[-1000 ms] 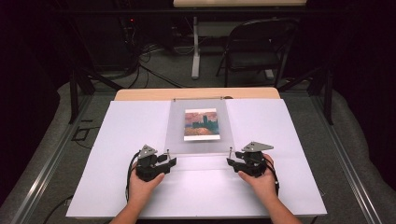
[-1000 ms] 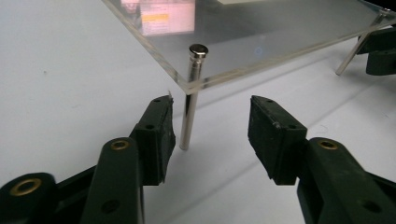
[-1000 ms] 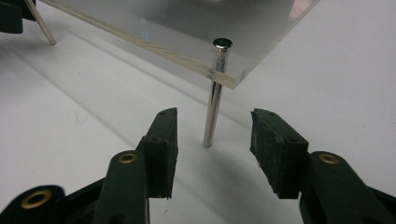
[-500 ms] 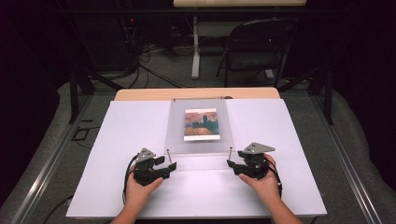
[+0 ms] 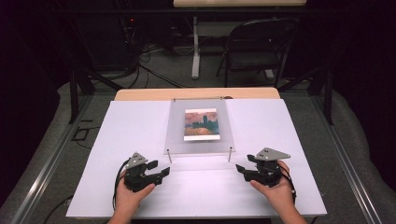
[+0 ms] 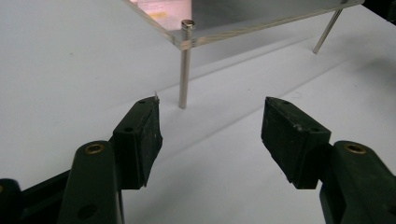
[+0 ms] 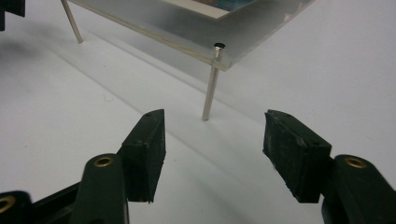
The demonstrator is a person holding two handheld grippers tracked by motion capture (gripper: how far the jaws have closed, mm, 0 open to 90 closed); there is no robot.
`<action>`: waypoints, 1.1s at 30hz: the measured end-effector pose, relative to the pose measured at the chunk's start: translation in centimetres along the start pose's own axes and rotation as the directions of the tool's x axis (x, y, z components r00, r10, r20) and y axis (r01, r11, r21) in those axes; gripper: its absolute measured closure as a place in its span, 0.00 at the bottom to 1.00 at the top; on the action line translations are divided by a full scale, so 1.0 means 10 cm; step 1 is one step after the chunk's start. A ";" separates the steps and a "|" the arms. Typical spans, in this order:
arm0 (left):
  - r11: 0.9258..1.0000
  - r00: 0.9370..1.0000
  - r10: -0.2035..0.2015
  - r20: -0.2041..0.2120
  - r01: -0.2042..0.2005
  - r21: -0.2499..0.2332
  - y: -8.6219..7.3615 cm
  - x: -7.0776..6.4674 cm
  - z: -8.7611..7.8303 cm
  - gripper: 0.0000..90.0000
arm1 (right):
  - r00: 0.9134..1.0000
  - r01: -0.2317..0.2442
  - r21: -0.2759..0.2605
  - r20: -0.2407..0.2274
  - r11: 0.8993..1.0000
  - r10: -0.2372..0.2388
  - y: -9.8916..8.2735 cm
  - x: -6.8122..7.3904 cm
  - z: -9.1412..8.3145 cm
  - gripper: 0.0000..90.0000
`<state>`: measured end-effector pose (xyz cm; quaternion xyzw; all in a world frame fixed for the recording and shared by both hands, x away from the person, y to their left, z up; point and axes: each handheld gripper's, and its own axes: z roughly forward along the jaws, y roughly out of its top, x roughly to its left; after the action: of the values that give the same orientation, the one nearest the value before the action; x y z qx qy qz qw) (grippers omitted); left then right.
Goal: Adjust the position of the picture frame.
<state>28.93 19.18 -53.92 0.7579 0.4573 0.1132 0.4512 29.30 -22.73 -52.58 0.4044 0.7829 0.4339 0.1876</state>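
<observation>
White board [image 5: 140, 126] atop wooden table [image 5: 196, 93]

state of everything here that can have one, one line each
left gripper: jaws open, just been opening, nothing between them, short of the near left leg
right gripper: jaws open, just been opening, nothing between them, short of the near right leg
clear panel: raised on thin metal legs, sloping, near edge free
picture: flat under the panel, face up
chair: upright beyond the table, empty
</observation>
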 end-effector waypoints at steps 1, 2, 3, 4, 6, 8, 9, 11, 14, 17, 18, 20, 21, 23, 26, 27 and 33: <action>1.000 1.000 -0.002 -0.006 0.002 -0.001 -0.01 0.01 -0.03 0.42 | 1.000 -0.006 -0.004 -0.001 1.000 0.006 0.00 -0.01 -0.03 0.43; 1.000 1.000 -0.006 -0.023 0.006 -0.012 -0.02 0.04 -0.08 0.42 | 1.000 -0.015 -0.020 0.004 1.000 0.015 -0.02 -0.04 -0.09 0.43; 1.000 0.999 -0.014 -0.031 0.013 -0.020 -0.02 0.06 -0.10 0.42 | 1.000 -0.023 -0.025 0.008 0.999 0.023 -0.02 -0.05 -0.10 0.43; 1.000 0.999 -0.014 -0.031 0.013 -0.020 -0.02 0.06 -0.10 0.42 | 1.000 -0.023 -0.025 0.008 0.999 0.023 -0.02 -0.05 -0.10 0.43; 0.999 0.999 -0.029 -0.046 0.027 -0.033 -0.02 0.12 -0.13 0.42 | 0.998 -0.051 -0.042 0.023 0.998 0.052 -0.04 -0.13 -0.13 0.43; 0.998 0.997 -0.046 -0.055 0.043 -0.046 -0.02 0.17 -0.15 0.42 | 0.998 -0.058 -0.048 0.026 0.997 0.060 -0.04 -0.15 -0.13 0.43; 0.997 0.997 -0.056 -0.055 0.053 -0.047 -0.02 0.21 -0.16 0.42 | 0.997 -0.065 -0.051 0.027 0.997 0.067 -0.05 -0.17 -0.13 0.43; 0.995 0.995 -0.083 -0.049 0.080 -0.056 -0.03 0.25 -0.16 0.42 | 0.995 -0.093 -0.054 0.024 0.994 0.094 -0.08 -0.22 -0.12 0.43; 0.991 0.992 -0.123 -0.031 0.121 -0.060 -0.04 0.31 -0.16 0.42 | 0.994 -0.104 -0.047 0.020 0.993 0.105 -0.09 -0.24 -0.12 0.43; 0.990 0.991 -0.130 -0.032 0.128 -0.063 -0.04 0.33 -0.17 0.42 | 0.994 -0.111 -0.045 0.012 0.993 0.111 -0.11 -0.27 -0.10 0.44; 0.989 0.991 -0.133 -0.031 0.131 -0.064 -0.04 0.33 -0.17 0.42 | 0.993 -0.114 -0.043 0.009 0.993 0.114 -0.11 -0.27 -0.09 0.44; 0.989 0.991 -0.132 -0.033 0.130 -0.064 -0.04 0.33 -0.16 0.42 | 0.993 -0.117 -0.047 0.001 0.992 0.117 -0.12 -0.28 -0.08 0.45; 0.989 0.991 -0.132 -0.033 0.130 -0.064 -0.04 0.34 -0.16 0.42 | 0.993 -0.117 -0.039 -0.003 0.992 0.117 -0.12 -0.29 -0.08 0.46; 0.989 0.991 -0.133 -0.035 0.131 -0.063 -0.04 0.34 -0.16 0.42 | 0.993 -0.117 -0.036 -0.004 0.993 0.117 -0.12 -0.29 -0.08 0.46; 0.989 0.990 -0.135 -0.032 0.133 -0.058 -0.04 0.35 -0.16 0.43 | 0.993 -0.120 -0.032 -0.008 0.992 0.119 -0.13 -0.30 -0.07 0.47; 0.989 0.990 -0.137 -0.032 0.135 -0.057 -0.04 0.35 -0.16 0.43 | 0.992 -0.126 -0.034 -0.006 0.991 0.126 -0.13 -0.30 -0.06 0.47; 0.988 0.989 -0.147 -0.019 0.146 -0.058 -0.03 0.37 -0.15 0.43 | 0.990 -0.140 -0.019 -0.019 0.990 0.140 -0.11 -0.32 -0.04 0.45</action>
<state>29.89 23.03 -54.23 0.7078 0.5138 0.1015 0.4741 30.45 -25.80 -53.51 0.4525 0.7498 0.4576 0.1537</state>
